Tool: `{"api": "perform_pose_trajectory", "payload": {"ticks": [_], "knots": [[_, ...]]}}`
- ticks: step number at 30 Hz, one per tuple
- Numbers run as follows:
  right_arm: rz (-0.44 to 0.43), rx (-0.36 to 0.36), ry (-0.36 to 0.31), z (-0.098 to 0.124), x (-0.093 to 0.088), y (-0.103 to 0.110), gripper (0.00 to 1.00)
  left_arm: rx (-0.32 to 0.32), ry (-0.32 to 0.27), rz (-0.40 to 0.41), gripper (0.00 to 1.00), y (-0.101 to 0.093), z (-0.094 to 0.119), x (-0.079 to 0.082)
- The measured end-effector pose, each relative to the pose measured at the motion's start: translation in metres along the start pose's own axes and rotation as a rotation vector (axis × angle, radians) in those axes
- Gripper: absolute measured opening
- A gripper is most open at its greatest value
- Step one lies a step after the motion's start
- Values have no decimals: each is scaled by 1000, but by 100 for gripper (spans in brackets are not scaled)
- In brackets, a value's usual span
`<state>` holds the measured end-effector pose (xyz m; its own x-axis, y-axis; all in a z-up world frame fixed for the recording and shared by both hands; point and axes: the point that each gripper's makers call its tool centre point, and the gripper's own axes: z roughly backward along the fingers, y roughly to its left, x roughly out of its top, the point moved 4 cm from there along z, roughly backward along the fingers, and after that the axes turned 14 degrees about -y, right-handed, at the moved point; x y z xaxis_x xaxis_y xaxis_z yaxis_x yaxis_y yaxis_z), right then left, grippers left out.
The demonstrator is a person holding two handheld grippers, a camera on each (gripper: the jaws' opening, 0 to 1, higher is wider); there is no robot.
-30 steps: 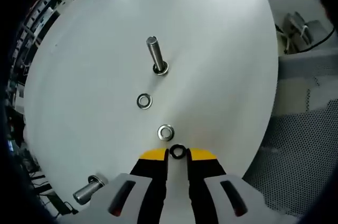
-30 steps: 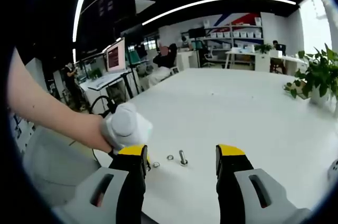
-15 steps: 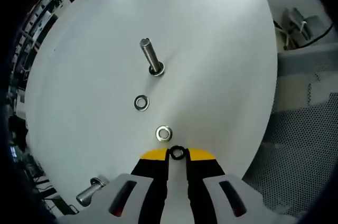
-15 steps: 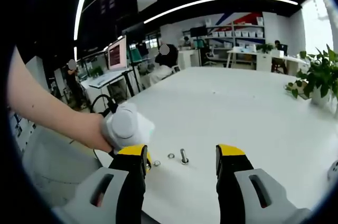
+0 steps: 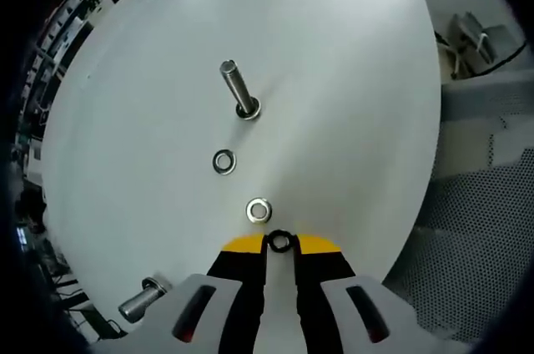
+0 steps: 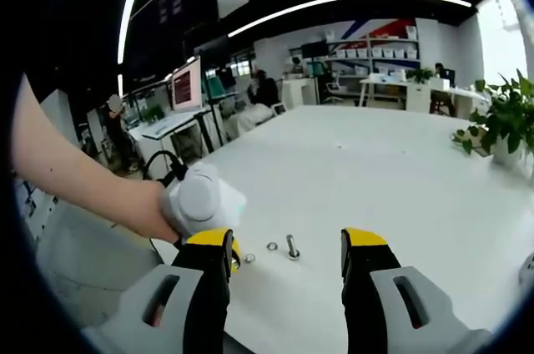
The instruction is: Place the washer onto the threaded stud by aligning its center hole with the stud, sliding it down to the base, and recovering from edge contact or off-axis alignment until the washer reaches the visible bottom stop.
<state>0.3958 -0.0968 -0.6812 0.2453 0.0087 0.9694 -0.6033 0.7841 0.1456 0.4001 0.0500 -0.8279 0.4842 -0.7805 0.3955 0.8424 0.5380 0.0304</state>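
The bench (image 5: 350, 78) is a large round white top, plain and matte, with grey perforated flooring or matting beyond its edge on one side of the left gripper view. The left gripper (image 5: 279, 247) hangs above the bench with its yellow-tipped jaws nearly together, clamped on a dark washer (image 5: 279, 242) held at the very tips. Ahead of it on the bench lie a bright metal washer (image 5: 259, 209) and, further on, a second loose washer (image 5: 224, 162), the two near each other and roughly in line with the threaded stud (image 5: 237, 87). The stud stands upright from the bench with a ring at its base; the held washer is well apart from it. A second bolt (image 5: 140, 302) lies near the bench edge beside the gripper body. In the right gripper view the right gripper (image 6: 286, 247) has its jaws spread wide with nothing between them, and the stud (image 6: 292, 246) and a washer (image 6: 272, 246) show small on the bench beyond. A hand (image 6: 179, 204) grips the white body of the other gripper at that view's left. The room is an open office with desks, monitors, shelving, a potted plant (image 6: 499, 116) and curved ceiling light strips.
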Motion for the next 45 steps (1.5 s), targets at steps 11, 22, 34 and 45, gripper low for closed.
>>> {"api": "perform_pose_trajectory", "payload": {"ticks": [11, 22, 34, 45], "knots": [[-15, -17, -6, 1, 0, -4, 55, -6, -4, 10, 10, 1, 0, 0], [9, -58, 19, 1, -4, -12, 55, -41, -63, 16, 10, 3, 2, -4], [65, -81, 44, 1, -8, -15, 56, -85, -162, 46, 9, 6, 4, -8], [72, -62, 34, 0, -5, -13, 56, -83, -171, 31, 9, 5, 2, -5]]}}
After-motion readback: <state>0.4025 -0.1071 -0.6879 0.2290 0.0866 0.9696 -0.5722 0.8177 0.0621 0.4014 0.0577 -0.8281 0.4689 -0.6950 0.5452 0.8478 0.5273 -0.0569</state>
